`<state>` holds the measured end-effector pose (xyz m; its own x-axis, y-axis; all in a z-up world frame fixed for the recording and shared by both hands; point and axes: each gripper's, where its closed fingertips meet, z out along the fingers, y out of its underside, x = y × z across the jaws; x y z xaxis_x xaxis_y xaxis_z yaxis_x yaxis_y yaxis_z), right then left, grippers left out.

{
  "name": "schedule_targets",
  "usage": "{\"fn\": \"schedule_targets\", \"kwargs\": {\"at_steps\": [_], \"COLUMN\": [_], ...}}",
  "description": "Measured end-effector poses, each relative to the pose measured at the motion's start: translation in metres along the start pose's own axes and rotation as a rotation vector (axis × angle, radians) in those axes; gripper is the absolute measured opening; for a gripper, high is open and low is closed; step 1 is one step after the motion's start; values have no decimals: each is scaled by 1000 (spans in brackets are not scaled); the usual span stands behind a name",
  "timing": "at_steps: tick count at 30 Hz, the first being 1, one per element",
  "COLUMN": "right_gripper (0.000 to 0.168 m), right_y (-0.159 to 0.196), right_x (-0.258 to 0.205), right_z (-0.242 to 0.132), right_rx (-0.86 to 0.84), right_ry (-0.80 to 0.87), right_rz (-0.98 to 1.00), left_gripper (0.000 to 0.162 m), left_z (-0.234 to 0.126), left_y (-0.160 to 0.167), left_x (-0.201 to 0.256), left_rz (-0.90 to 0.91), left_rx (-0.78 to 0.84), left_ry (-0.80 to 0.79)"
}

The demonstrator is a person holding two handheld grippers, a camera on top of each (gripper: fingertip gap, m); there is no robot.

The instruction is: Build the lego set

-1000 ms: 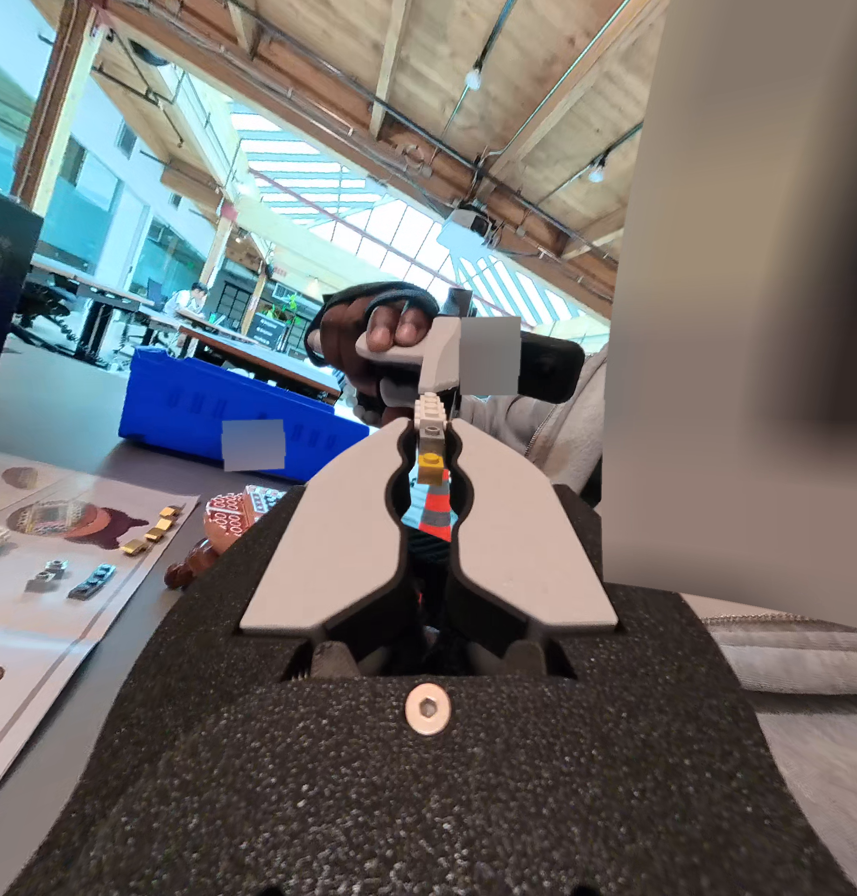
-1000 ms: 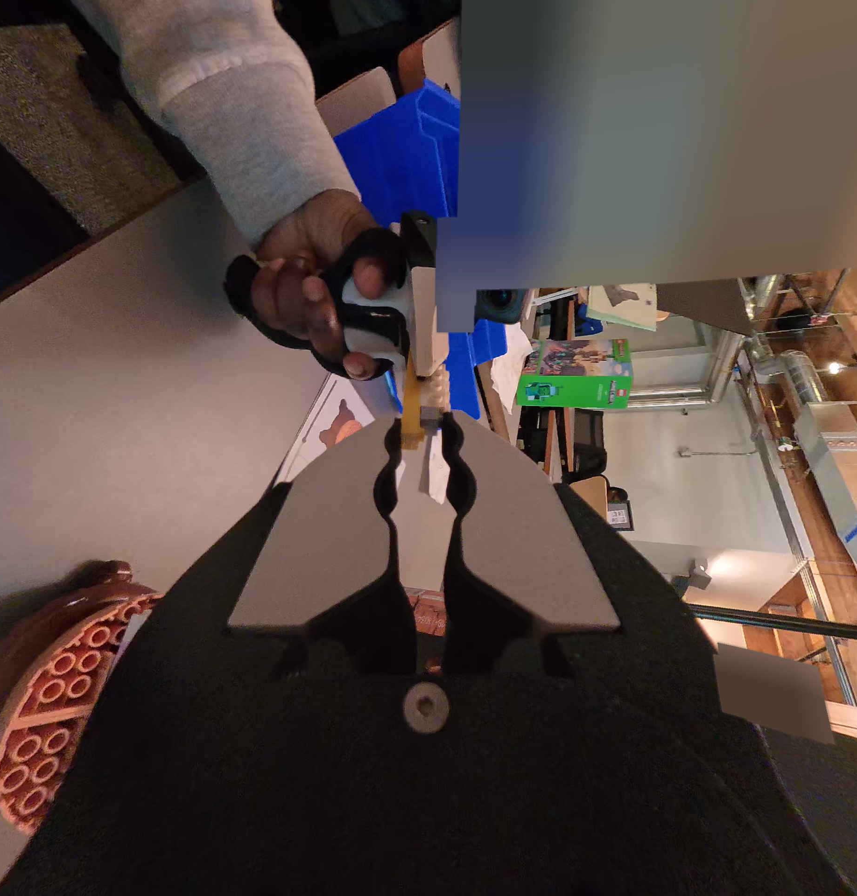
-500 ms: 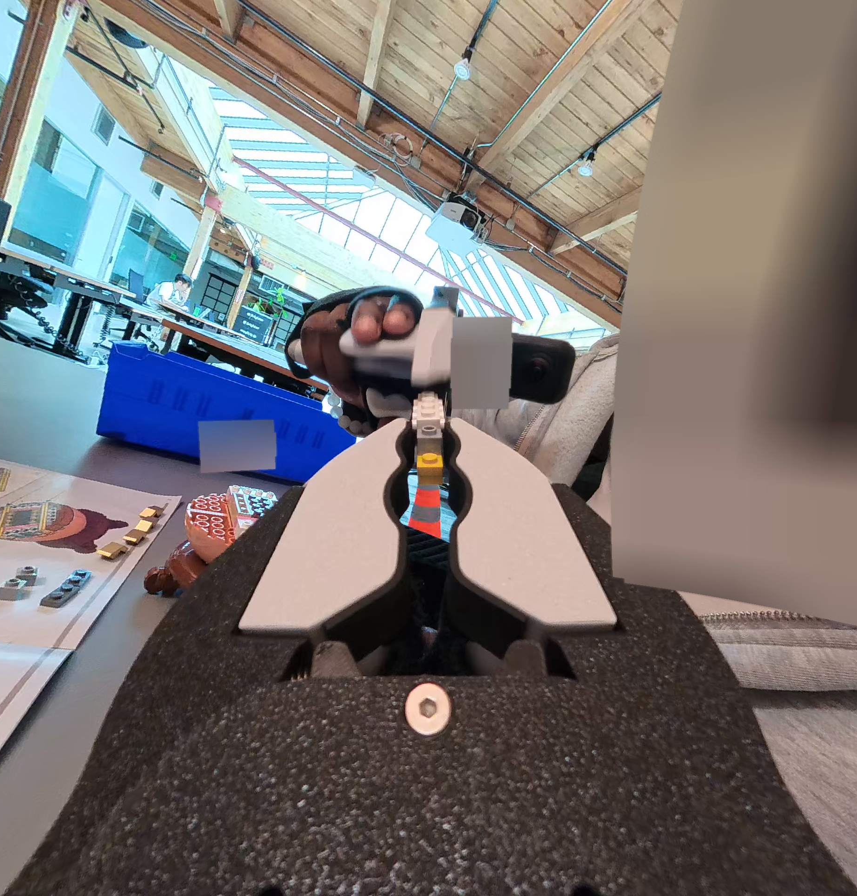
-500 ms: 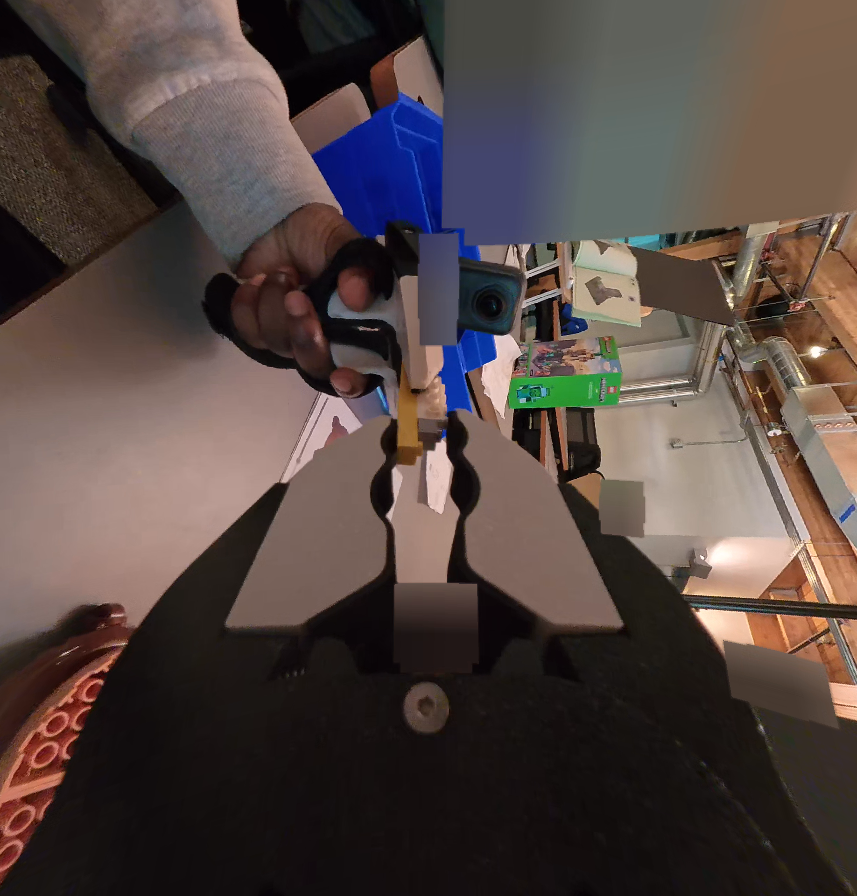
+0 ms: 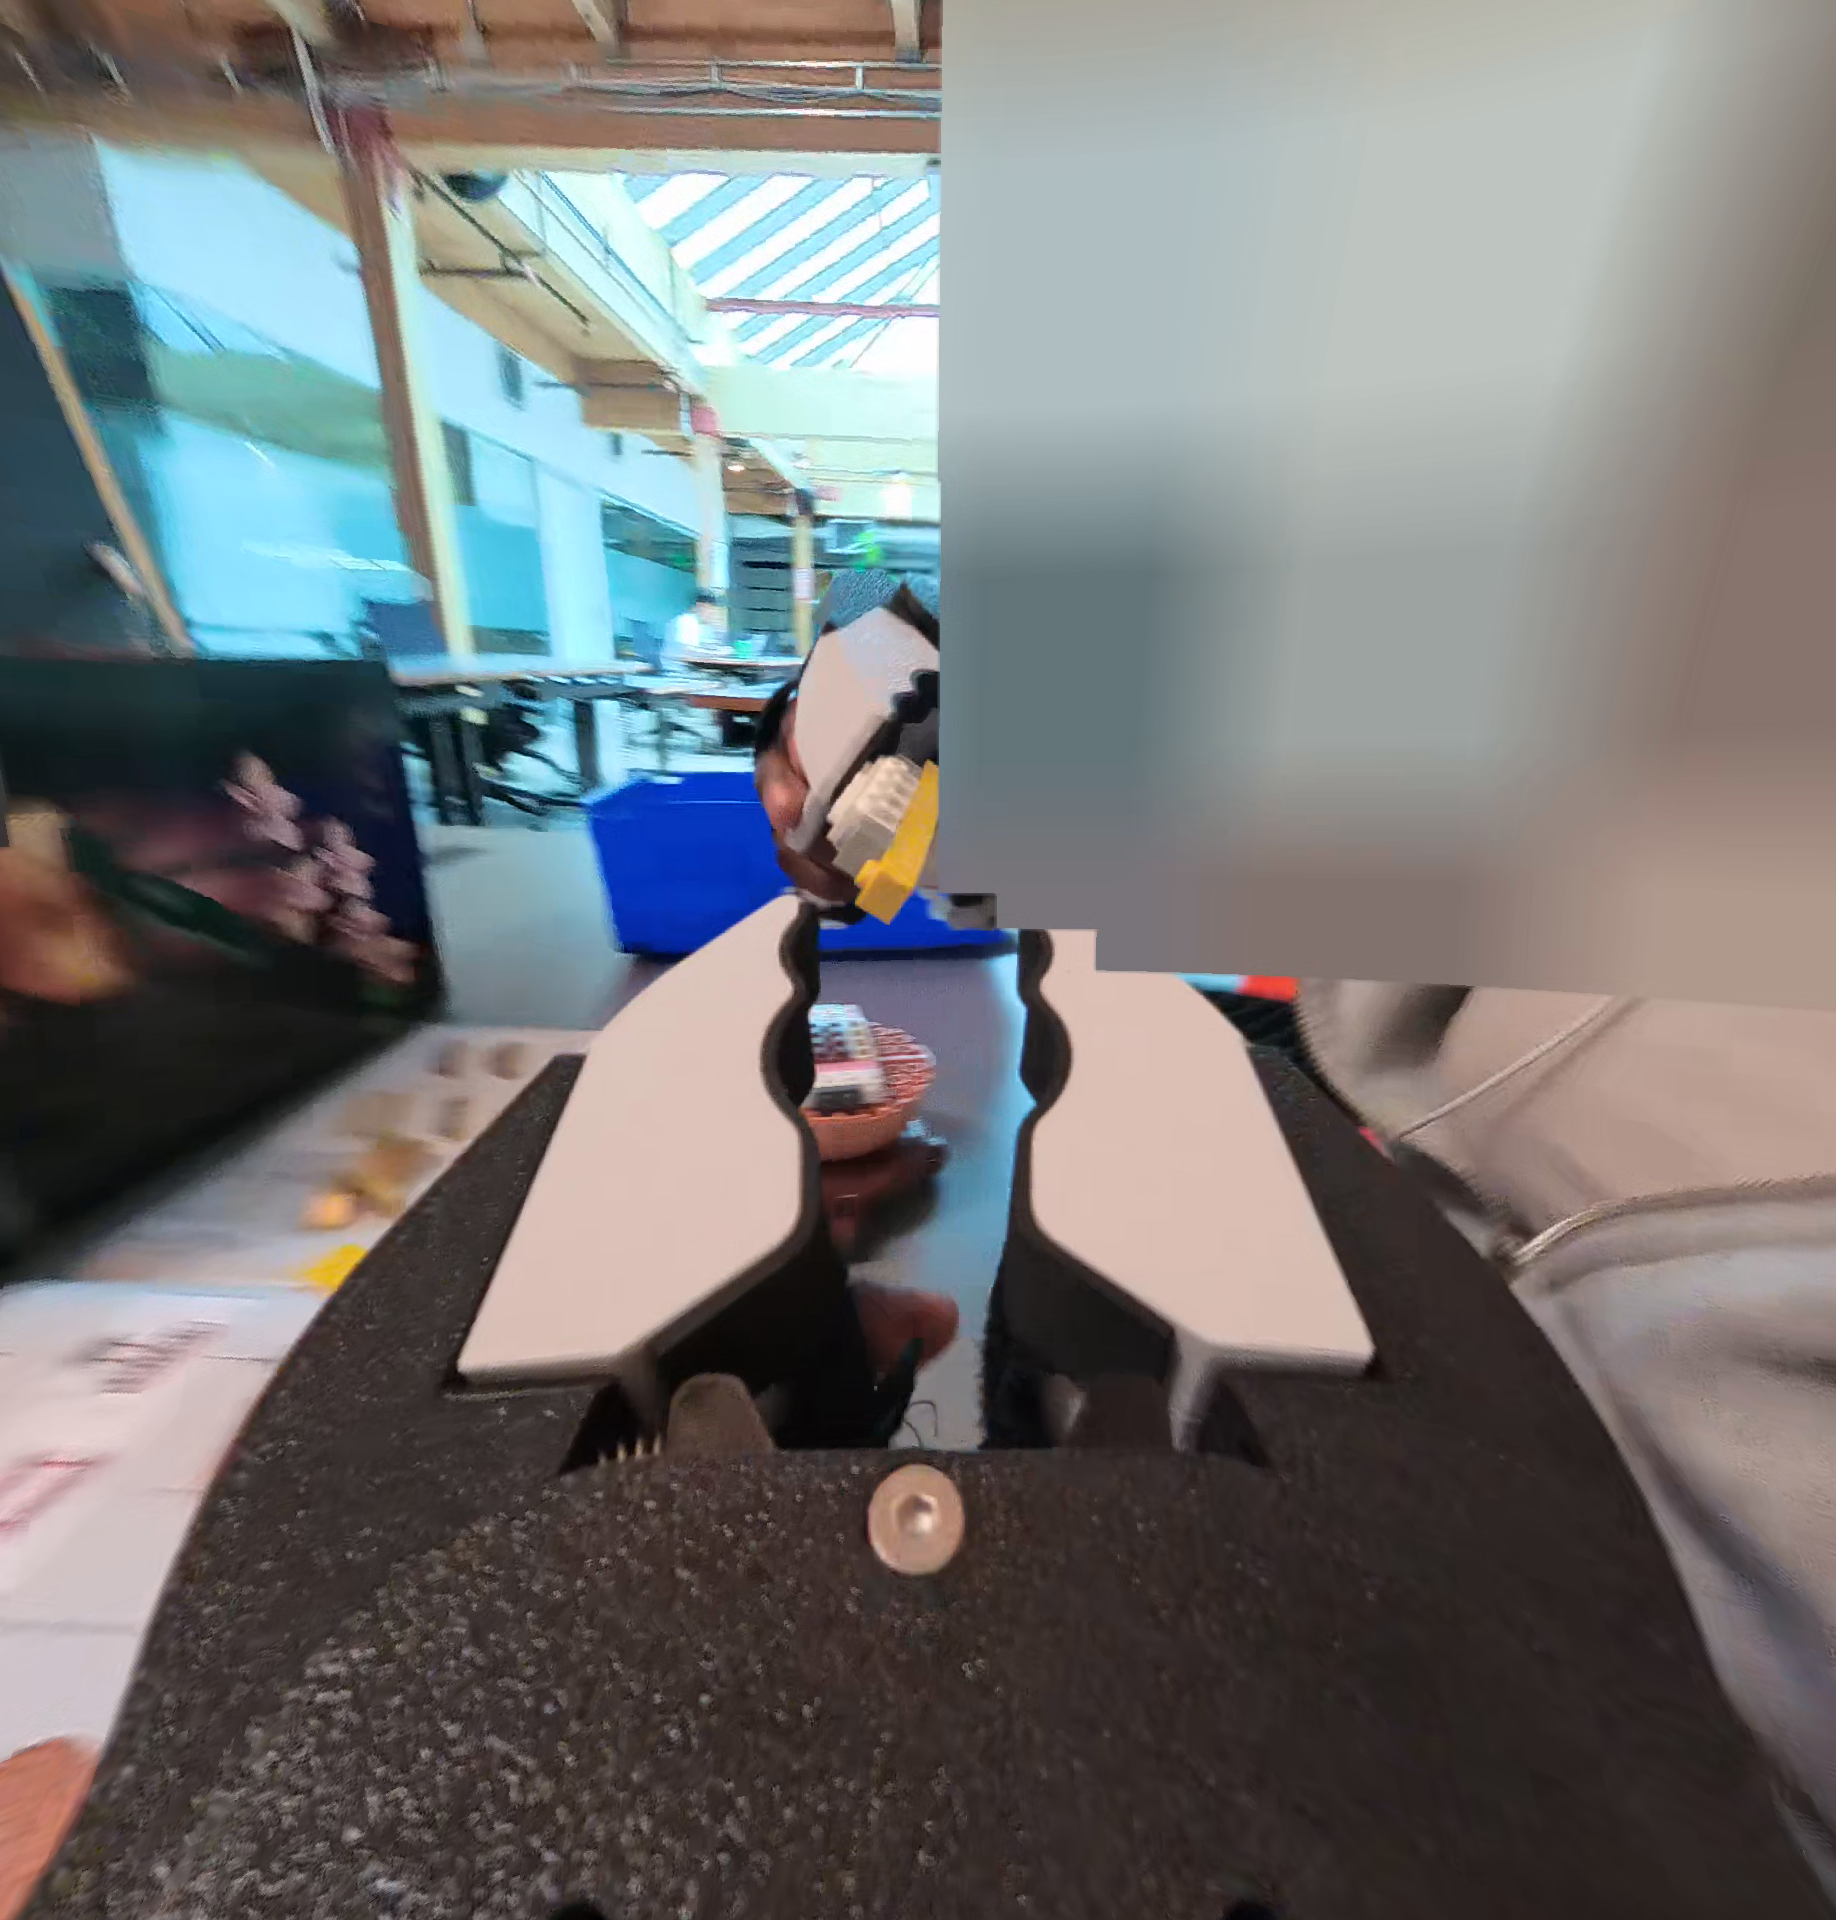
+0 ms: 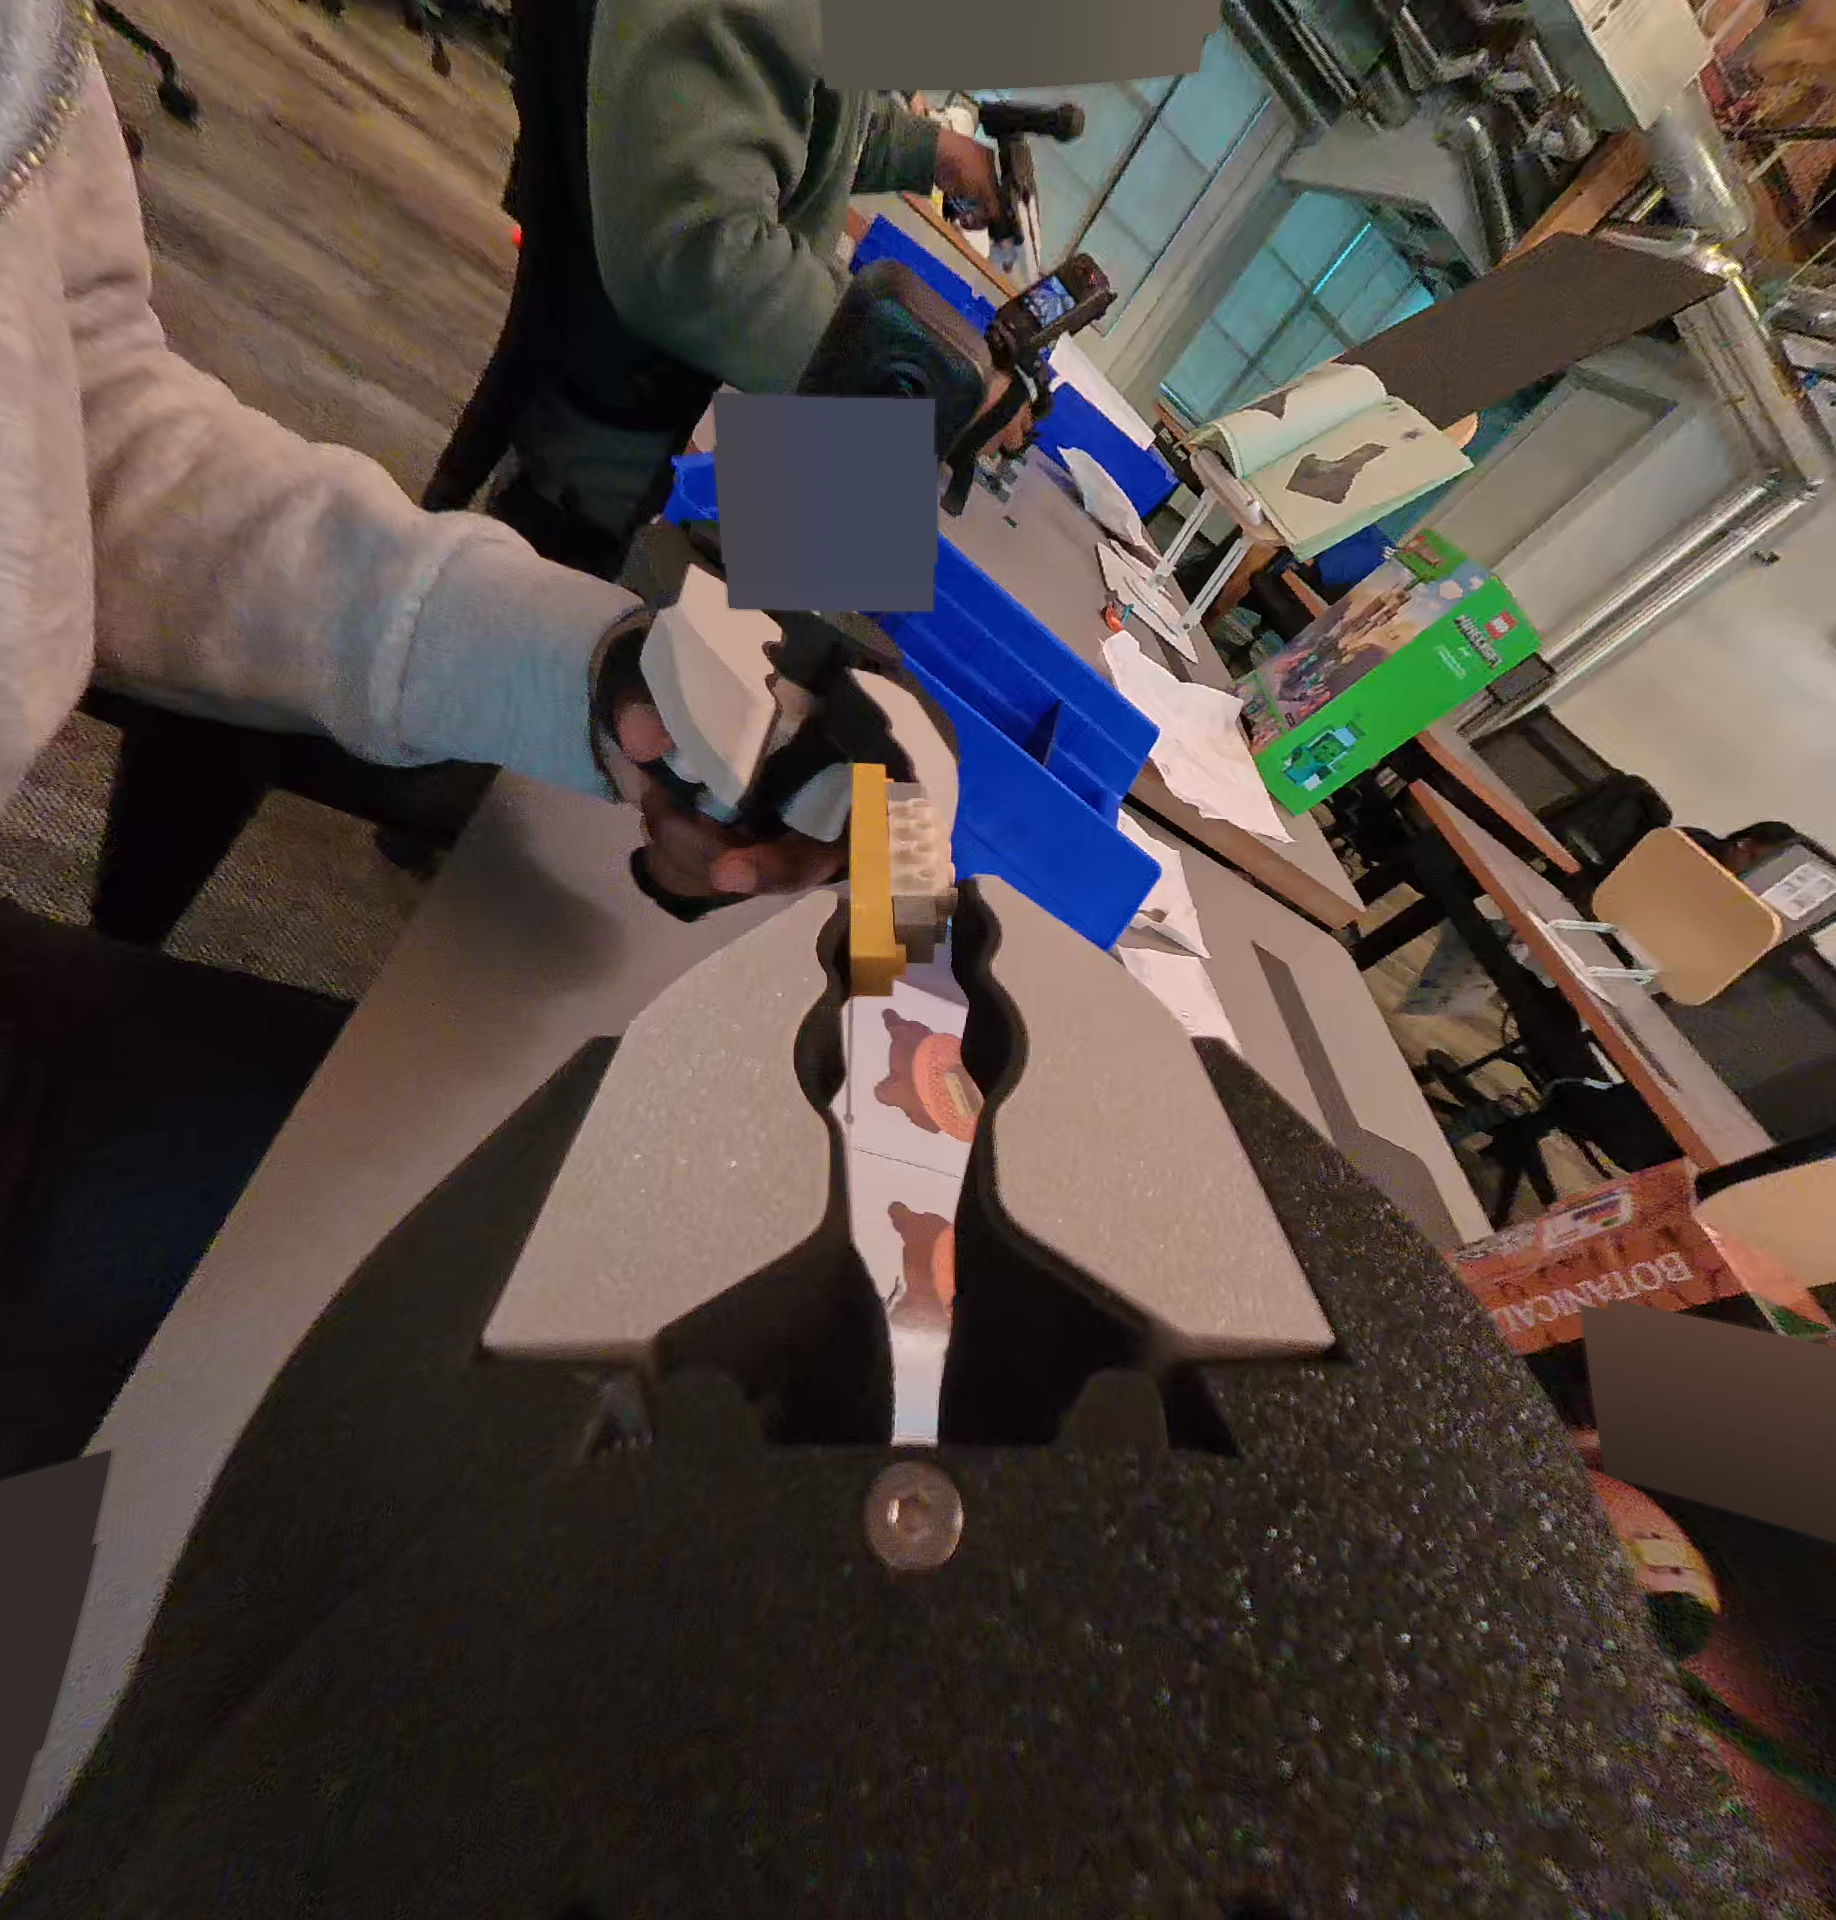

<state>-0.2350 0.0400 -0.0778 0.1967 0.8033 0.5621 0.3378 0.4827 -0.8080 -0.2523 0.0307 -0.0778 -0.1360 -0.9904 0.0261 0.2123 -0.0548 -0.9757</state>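
Holding stack (image 6: 898, 883) clamped at right gripper (image 6: 898, 914) tips; left gripper (image 5: 914, 935) apart, empty. Judgement: keep squeeze steady, carry stack to pot (image 5: 860, 1091) ahead of left jaws, press studs square. Table (image 6: 478, 987): grey, matte. Pot: round, terracotta, studded rim. Stack: yellow plate, pale studded bricks, glossy plastic.

— Background items, right wrist view?
— Blue bin (image 6: 1007, 717) at one o'clock from centre. Green box (image 6: 1392, 675) at two o'clock, on a far table. Open book (image 6: 1329, 457) on a stand above it, loose white papers (image 6: 1194, 727) between box and bin.
— Left wrist view?
— Dark box (image 5: 176, 914) with pink flowers at nine o'clock; heavily blurred.
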Motion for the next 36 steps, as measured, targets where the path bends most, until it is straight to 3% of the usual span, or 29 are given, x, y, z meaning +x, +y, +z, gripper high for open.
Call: {"fn": "schedule_targets", "kwargs": {"at_steps": [9,15,19,25,36], "right_gripper": [18,18,30,15,20], "right_y": [-2,-7,-12,-18,-22], "right_x": [-12,-11,2,-4,-4], "right_z": [4,7,3,0,-2], "right_rx": [9,16,35,19,-11], "right_ry": [-70,-78,28,-4,20], "right_rz": [47,89,55,26,-72], "left_gripper": [15,14,14,14,14], "left_z": [0,-3,-7,-6,-6], "left_y": [-6,-9,-15,-14,-12], "left_x": [3,5,4,5,7], "left_rz": [217,197,192,200,184], "left_rx": [-5,30,71,63,38], "left_ry": [-58,-30,-34,-28,-8]}}
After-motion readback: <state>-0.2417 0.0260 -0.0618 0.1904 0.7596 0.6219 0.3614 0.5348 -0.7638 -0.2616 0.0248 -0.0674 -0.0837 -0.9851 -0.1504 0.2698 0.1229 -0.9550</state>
